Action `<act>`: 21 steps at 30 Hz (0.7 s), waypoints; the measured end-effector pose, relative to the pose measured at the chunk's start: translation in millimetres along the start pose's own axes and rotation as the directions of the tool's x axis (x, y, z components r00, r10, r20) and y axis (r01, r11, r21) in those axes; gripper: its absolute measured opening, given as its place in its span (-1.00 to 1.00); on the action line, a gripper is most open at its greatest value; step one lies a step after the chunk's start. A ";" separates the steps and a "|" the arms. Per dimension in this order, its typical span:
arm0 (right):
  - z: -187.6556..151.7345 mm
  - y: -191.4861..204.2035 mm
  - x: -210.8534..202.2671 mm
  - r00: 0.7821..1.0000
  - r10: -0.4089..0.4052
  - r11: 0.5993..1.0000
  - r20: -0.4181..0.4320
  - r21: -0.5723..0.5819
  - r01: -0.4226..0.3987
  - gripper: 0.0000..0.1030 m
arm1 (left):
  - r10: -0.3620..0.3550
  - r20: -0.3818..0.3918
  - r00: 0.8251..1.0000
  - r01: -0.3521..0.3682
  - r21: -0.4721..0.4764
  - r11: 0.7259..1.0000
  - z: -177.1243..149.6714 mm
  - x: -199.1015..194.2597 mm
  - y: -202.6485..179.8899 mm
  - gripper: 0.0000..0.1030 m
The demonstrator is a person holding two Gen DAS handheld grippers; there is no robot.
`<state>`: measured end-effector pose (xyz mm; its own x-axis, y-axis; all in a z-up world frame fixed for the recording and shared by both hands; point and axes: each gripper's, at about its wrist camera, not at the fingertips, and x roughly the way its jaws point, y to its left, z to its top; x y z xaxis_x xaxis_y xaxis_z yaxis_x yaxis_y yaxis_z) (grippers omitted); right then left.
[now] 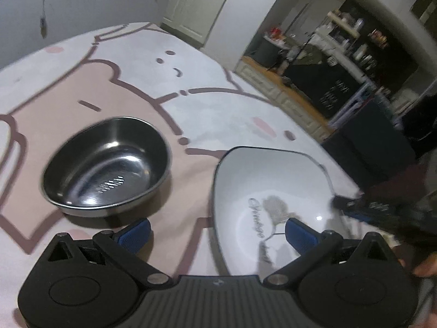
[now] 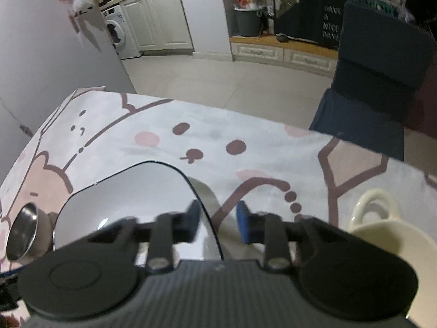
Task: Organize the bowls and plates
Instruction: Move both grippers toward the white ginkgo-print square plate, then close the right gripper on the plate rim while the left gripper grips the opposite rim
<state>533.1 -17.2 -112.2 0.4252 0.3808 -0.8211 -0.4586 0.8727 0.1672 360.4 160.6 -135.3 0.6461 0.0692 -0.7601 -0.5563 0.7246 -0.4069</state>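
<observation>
Cartoon-printed tablecloth [image 1: 114, 87] covers the work surface. White plate [image 1: 273, 186], glazed ceramic, likely stiff, slippery and breakable, lies just right of the steel bowl [image 1: 109, 164], which is probably light and dent-proof. Right gripper [image 2: 218, 221] straddles the plate's right rim, jaws narrowed, contact uncertain; the rim is the sensible hold. Left gripper [image 1: 218, 235] hangs wide open over the plate's left edge. Cream cup [image 2: 382, 235] sits beyond the plate's right.

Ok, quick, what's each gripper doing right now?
Left gripper: open, holding nothing.
Right gripper: partly open, fingers astride the white plate rim, not clamped yet.
</observation>
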 end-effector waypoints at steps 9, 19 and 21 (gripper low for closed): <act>-10.2 14.3 3.2 1.000 0.006 0.997 -0.022 -0.071 -0.007 -0.71 | -0.115 -0.017 0.993 0.114 -0.024 0.993 1.5 10.5 9.4 1.00; -40.0 12.7 -23.4 0.996 0.032 0.995 -0.078 -0.088 -0.038 -0.82 | -0.081 -0.038 0.996 0.083 0.050 0.995 9.7 28.3 15.8 0.69; -43.0 8.9 -21.9 0.997 0.042 0.997 -0.069 -0.068 -0.047 -0.82 | -0.072 -0.038 0.997 0.074 0.067 0.995 10.8 31.0 15.4 0.62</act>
<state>486.2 -30.8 -116.2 0.3504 0.3950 -0.8492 -0.5298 0.8313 0.1681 377.5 181.2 -159.7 0.6642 -0.0089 -0.7475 -0.4707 0.7719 -0.4274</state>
